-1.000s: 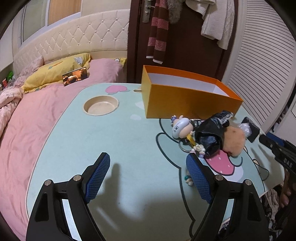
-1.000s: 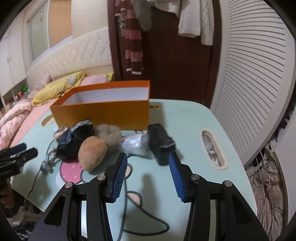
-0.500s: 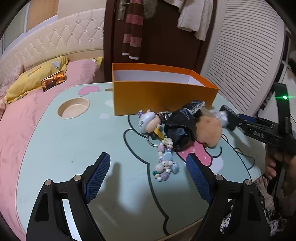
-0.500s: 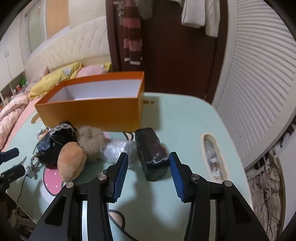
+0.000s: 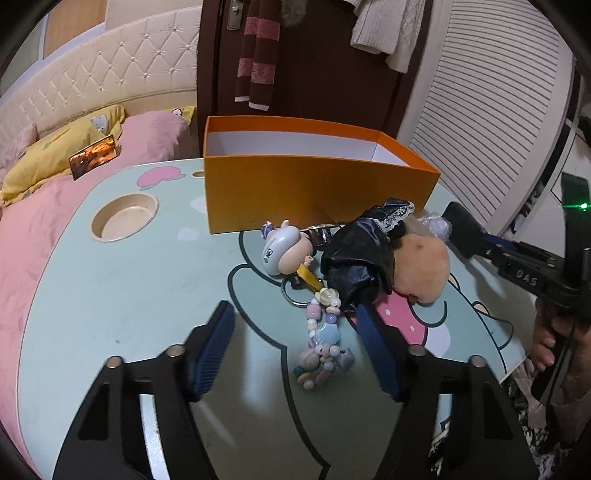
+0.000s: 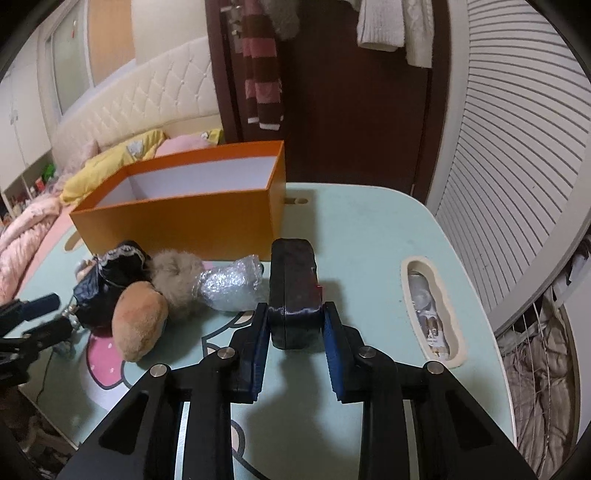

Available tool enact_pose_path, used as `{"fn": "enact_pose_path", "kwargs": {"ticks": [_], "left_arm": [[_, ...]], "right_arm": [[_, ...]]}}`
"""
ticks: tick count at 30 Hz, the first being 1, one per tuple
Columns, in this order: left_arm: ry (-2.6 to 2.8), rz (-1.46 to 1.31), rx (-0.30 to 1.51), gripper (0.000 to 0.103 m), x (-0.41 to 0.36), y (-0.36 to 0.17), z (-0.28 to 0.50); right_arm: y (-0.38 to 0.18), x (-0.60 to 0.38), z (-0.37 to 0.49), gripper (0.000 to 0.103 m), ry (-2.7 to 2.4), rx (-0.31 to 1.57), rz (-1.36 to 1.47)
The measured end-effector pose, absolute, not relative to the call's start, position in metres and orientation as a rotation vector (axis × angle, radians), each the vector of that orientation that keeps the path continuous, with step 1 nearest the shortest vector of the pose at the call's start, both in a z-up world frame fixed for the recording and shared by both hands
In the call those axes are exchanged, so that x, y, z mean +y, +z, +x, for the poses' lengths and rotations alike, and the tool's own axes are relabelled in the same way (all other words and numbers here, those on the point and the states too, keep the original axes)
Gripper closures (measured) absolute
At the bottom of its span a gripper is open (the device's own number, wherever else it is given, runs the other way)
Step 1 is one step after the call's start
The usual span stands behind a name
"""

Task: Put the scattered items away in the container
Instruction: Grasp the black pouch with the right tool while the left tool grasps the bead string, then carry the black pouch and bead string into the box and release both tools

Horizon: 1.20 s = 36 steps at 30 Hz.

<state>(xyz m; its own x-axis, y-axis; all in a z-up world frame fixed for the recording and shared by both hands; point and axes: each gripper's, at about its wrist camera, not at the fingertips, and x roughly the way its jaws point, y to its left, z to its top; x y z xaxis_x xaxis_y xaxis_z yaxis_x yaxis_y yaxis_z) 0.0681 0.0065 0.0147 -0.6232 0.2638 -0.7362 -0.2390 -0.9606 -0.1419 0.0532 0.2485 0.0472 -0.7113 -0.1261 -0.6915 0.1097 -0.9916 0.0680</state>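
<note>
Mint table (image 6: 369, 229) carries orange box (image 6: 192, 218), scattered trinkets

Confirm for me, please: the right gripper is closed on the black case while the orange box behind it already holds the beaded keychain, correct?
Not quite. The right gripper is closed on the black case, but the orange box shows only a bare white interior. The left wrist view shows the beaded keychain lying on the table, between the left gripper's open jaws.

A mint counter (image 5: 110, 288) with a cartoon print and a round cup recess (image 5: 123, 217) lies before me, a pink bed (image 5: 33, 229) with a yellow pillow (image 5: 55, 155) to its left. A striped scarf (image 5: 258, 55) and white knit (image 5: 384, 33) hang on the dark door (image 5: 321, 74), beside a slatted panel (image 5: 491, 122)
</note>
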Motion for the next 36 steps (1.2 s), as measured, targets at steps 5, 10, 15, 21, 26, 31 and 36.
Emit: {"fn": "enact_pose_path", "kwargs": {"ticks": [5, 10, 15, 21, 26, 31, 36], "left_arm": [[2.59, -1.197, -0.041, 0.075, 0.008, 0.011, 0.066], [2.598, -1.193, -0.065, 0.087, 0.003, 0.011, 0.067], [2.597, -1.202, -0.082, 0.089, -0.003, 0.013, 0.071], [2.614, -1.152, -0.126, 0.089, -0.017, 0.03, 0.076], [2.635, -1.088, -0.164, 0.089, -0.028, 0.051, 0.073], [2.653, -1.018, -0.154, 0.089, -0.028, 0.071, 0.059], [2.651, -0.969, -0.114, 0.089, -0.018, 0.086, 0.032]], "right_arm": [[0.058, 0.249, 0.057, 0.077, -2.797, -0.042, 1.094], [0.064, 0.245, 0.056, 0.077, -2.794, -0.05, 1.071], [0.069, 0.239, 0.055, 0.077, -2.789, -0.042, 1.045], [0.08, 0.235, 0.055, 0.077, -2.787, -0.045, 0.996], [0.091, 0.228, 0.048, 0.077, -2.771, -0.053, 0.951], [0.099, 0.215, 0.033, 0.077, -2.731, -0.055, 0.908], [0.103, 0.2, 0.012, 0.077, -2.697, -0.046, 0.887]]}}
